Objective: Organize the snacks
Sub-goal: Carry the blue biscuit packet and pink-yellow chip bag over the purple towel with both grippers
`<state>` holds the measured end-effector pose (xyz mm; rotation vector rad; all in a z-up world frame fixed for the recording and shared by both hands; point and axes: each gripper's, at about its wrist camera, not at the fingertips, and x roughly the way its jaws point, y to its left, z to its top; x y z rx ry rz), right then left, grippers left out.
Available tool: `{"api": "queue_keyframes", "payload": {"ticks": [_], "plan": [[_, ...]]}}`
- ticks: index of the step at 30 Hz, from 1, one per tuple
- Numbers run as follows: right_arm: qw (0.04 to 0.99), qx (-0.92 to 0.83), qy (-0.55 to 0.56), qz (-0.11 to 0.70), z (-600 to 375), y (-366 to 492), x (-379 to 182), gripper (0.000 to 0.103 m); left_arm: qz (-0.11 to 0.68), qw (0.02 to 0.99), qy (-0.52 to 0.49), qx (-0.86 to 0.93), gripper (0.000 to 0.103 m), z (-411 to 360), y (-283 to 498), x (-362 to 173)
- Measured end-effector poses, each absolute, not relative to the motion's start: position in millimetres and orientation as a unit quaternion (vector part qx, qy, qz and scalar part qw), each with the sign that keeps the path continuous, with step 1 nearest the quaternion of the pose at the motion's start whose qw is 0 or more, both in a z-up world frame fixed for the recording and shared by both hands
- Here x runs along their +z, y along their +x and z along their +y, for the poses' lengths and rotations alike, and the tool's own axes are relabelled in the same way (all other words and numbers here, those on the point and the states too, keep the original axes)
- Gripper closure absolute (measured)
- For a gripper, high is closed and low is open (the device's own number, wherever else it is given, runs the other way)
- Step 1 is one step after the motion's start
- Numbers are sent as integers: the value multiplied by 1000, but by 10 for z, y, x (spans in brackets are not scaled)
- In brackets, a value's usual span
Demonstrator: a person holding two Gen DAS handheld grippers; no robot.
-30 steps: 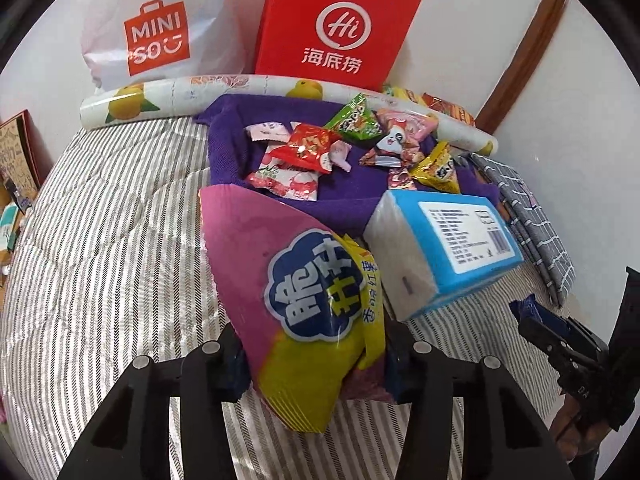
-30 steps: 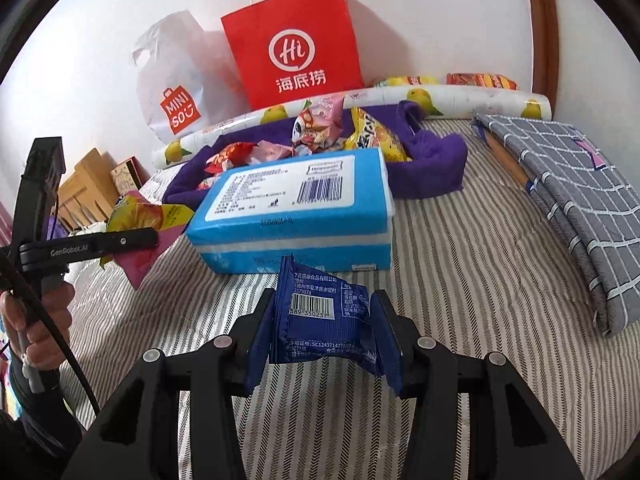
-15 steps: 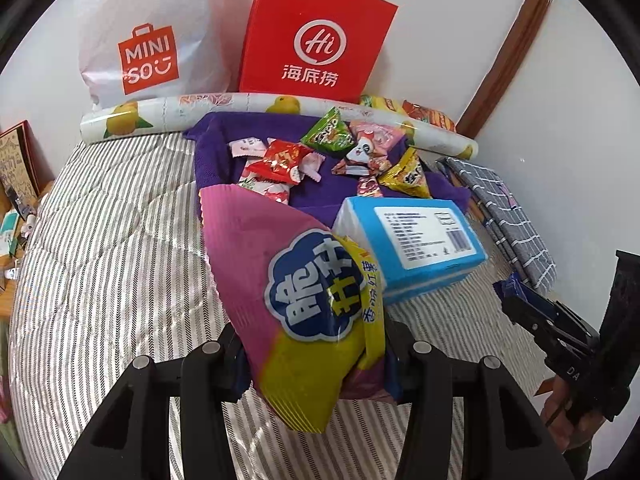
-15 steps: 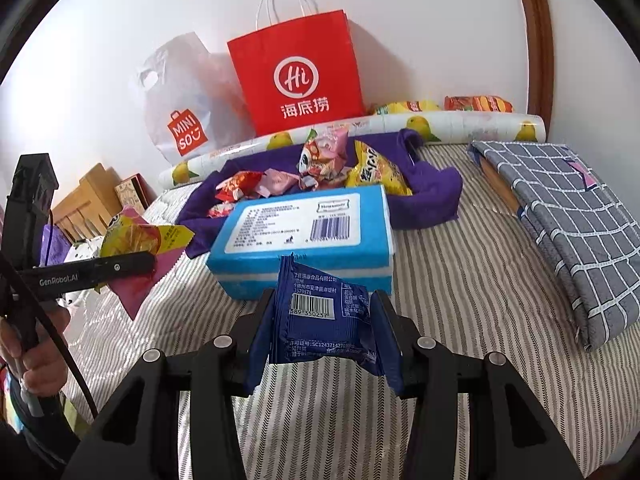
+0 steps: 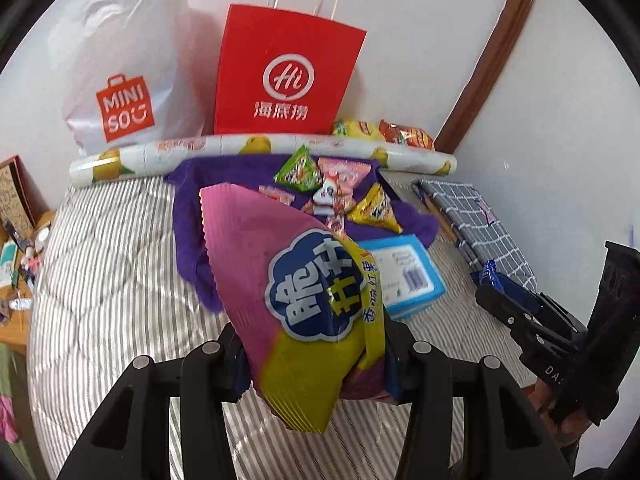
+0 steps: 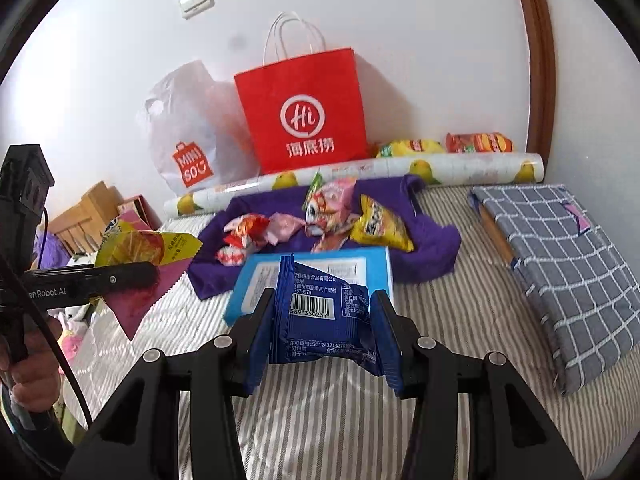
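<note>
The left gripper (image 5: pixel 310 354) is clamping the lower end of a pink-and-yellow snack bag (image 5: pixel 296 280); the bag's long axis is running up and away from the jaws, toward the far end of the bed (image 5: pixel 104 240). The right gripper (image 6: pixel 326 336) is clamping a blue snack packet (image 6: pixel 324 316) across its width, barcode side facing the camera. Both loads are hanging clear of the striped bedcover.

Directly beyond both grippers, a blue tissue pack (image 6: pixel 316 264) is lying flat on the bed. Behind it, touching or just beside its far edge, a purple cloth (image 6: pixel 424 236) is carrying the loose snack pile (image 6: pixel 320 216). The pile is lying straight ahead of the right gripper and ahead, slightly right, of the left gripper.

Judgement: the coming move is most likely a forward carry over the tissue pack to the cloth. The right gripper appears marginally nearer to the pile. A red paper bag (image 6: pixel 304 116) and a white plastic bag (image 6: pixel 188 136) are standing against the wall behind a rolled sheet (image 6: pixel 460 168).
</note>
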<state>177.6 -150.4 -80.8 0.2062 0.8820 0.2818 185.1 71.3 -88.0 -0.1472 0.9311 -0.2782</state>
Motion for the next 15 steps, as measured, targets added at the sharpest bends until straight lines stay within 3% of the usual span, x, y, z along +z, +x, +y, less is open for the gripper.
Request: {"api": "queue_keyframes", "payload": {"ticks": [15], "plan": [[908, 121, 82, 392, -1558, 2427, -544, 56, 423, 894, -44, -142, 56, 455, 2539, -527]]}}
